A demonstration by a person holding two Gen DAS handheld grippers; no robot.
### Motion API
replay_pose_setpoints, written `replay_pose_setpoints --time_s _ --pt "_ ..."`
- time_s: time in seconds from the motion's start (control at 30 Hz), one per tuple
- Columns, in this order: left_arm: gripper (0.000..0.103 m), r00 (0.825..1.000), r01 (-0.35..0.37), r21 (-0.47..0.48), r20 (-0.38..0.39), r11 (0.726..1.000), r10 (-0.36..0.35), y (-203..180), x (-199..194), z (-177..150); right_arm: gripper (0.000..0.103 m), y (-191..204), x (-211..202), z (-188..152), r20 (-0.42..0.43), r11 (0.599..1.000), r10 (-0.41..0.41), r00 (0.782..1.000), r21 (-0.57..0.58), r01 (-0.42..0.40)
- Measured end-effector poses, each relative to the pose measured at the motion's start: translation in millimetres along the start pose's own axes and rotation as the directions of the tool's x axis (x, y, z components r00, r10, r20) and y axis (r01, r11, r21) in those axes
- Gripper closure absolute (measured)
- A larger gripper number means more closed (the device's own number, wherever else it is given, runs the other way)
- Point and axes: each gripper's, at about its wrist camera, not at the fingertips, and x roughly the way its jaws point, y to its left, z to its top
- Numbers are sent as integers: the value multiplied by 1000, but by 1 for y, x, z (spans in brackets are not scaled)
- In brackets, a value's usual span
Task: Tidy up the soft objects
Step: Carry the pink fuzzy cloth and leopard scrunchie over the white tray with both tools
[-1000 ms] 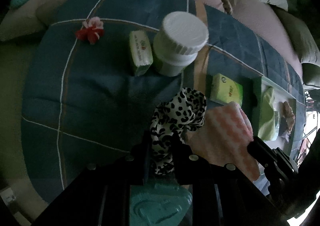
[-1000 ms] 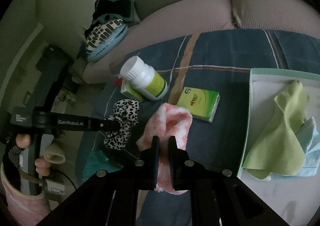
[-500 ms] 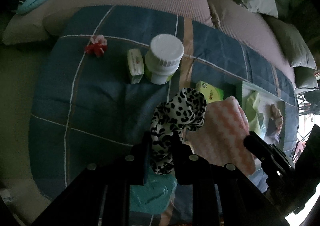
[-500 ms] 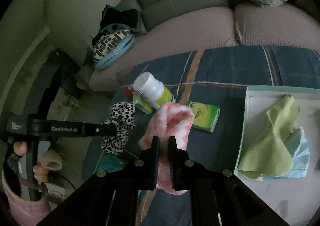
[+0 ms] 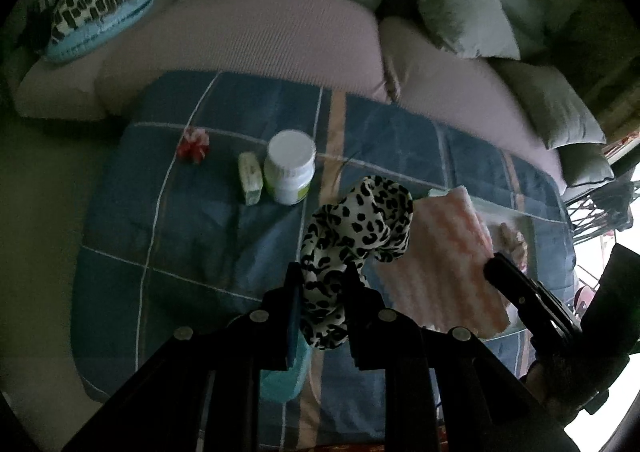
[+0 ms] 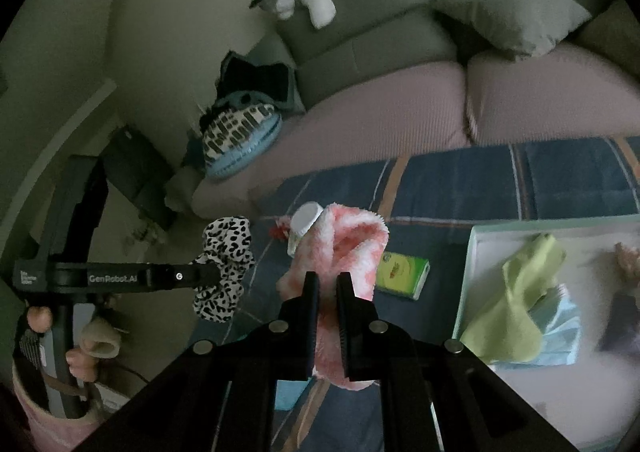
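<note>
A: Report the left side first.

B: The left gripper (image 5: pixel 322 284) is clamped on a leopard-print scrunchie (image 5: pixel 356 236). The fabric bunches between the two fingers and hangs clear above the blue plaid blanket (image 5: pixel 192 236). In the right wrist view the same scrunchie (image 6: pixel 224 268) sits at the tip of the left tool, with the person's hand (image 6: pixel 80 348) on the handle.

A: What lies on the blanket beneath?

B: From left to right: a red and white hair tie (image 5: pixel 194 143), a small pale green packet (image 5: pixel 250 177), and a white-capped bottle (image 5: pixel 290 167) just beside the packet. A teal item (image 5: pixel 284 372) shows under the left fingers; its shape cannot be read.

A: The right side?

B: The right gripper (image 6: pixel 327 288) has its fingers drawn almost together, pinching a pink and white fluffy cloth (image 6: pixel 344 252), held off the blanket. A green tissue pack (image 6: pixel 402 272) lies just right of it on the blanket.

A: And further right?

B: A shallow tray (image 6: pixel 466 284) holds a lime green cloth (image 6: pixel 516 308) over a light blue face mask (image 6: pixel 560 336).
</note>
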Motion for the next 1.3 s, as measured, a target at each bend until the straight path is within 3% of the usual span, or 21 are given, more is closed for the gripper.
replay_pose_setpoints --time_s 0.37,0.77,1.1,1.3 --pt "83 993 78 57 85 995 -82 -53 -25 -3 93 -28 -77 15 173 995 -84 981 64 74" --pt "82 984 140 124 95 982 -153 -126 -14 -12 93 -77 -172 13 326 953 -281 903 209 221" --pt "82 983 165 148 57 975 -175 -166 21 -27 93 -120 -209 -3 276 859 -476 835 349 375" --pt "82 986 164 117 -3 979 -165 -177 65 -44 94 -143 -210 -10 194 801 -547 814 406 441"
